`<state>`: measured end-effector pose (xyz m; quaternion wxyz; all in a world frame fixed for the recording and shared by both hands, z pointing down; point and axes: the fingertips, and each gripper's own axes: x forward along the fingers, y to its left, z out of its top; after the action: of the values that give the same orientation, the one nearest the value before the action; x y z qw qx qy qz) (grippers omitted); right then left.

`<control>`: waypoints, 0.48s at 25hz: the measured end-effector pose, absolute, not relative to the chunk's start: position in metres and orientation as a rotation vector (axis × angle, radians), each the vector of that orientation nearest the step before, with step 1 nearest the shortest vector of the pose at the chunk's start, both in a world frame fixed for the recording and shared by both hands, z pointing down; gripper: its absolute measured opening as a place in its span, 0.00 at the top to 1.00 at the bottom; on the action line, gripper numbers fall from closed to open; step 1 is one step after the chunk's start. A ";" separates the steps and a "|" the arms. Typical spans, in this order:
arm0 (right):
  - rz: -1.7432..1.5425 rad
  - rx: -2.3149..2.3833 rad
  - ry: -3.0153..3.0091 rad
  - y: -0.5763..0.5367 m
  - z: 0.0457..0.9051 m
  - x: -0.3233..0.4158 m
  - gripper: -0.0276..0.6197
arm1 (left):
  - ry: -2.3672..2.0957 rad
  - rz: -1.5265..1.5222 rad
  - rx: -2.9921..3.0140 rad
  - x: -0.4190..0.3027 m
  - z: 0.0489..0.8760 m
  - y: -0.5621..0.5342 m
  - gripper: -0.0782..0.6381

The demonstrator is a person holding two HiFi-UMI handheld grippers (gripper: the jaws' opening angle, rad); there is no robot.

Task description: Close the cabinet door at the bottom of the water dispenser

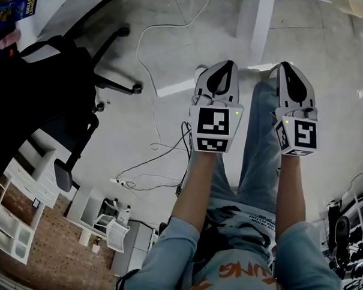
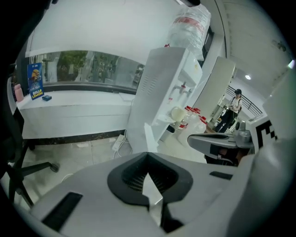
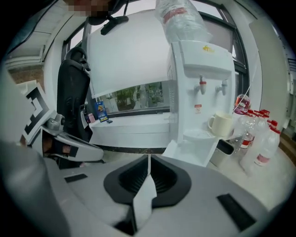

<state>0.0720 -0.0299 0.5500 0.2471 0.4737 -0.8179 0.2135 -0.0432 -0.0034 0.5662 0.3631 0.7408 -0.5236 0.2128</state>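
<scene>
The white water dispenser (image 3: 203,78) stands ahead with a clear bottle (image 3: 178,21) on top and a cream mug (image 3: 222,124) on its drip tray. Its bottom cabinet door (image 3: 193,149) hangs open, swung out toward me. From the left gripper view the dispenser (image 2: 159,97) is seen from its side, with the open door (image 2: 150,138) edge-on. My left gripper (image 2: 148,156) and right gripper (image 3: 149,159) both point down at the dispenser's base, short of it, jaws together with nothing between them. In the head view the left gripper (image 1: 222,70) and right gripper (image 1: 291,71) are side by side over the floor.
A black office chair (image 1: 69,106) stands at the left, with cables (image 1: 150,164) and a power strip on the floor. Several water bottles (image 3: 259,139) and a small bin (image 3: 226,147) sit right of the dispenser. A white counter (image 2: 74,106) runs along the window.
</scene>
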 end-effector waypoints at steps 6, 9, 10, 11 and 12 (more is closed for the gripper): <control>0.602 1.248 -2.208 -0.019 0.593 0.056 0.90 | -1.335 0.578 1.865 -0.051 0.605 0.011 0.88; 0.624 1.229 -2.192 -0.019 0.614 0.054 0.90 | -1.326 0.585 1.862 -0.051 0.616 0.010 0.88; 0.633 1.222 -2.185 -0.018 0.621 0.053 0.90 | -1.321 0.589 1.864 -0.050 0.619 0.010 0.88; 0.644 1.213 -2.178 -0.017 0.629 0.052 0.89 | -1.315 0.593 1.866 -0.050 0.621 0.010 0.88; 0.659 1.202 -2.169 -0.017 0.637 0.051 0.81 | -1.311 0.596 1.867 -0.050 0.624 0.009 0.88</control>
<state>0.0509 -0.0167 0.6371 0.2837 0.4493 -0.8106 0.2463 -0.0504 0.0093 0.6240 0.3819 0.7320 -0.5137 0.2335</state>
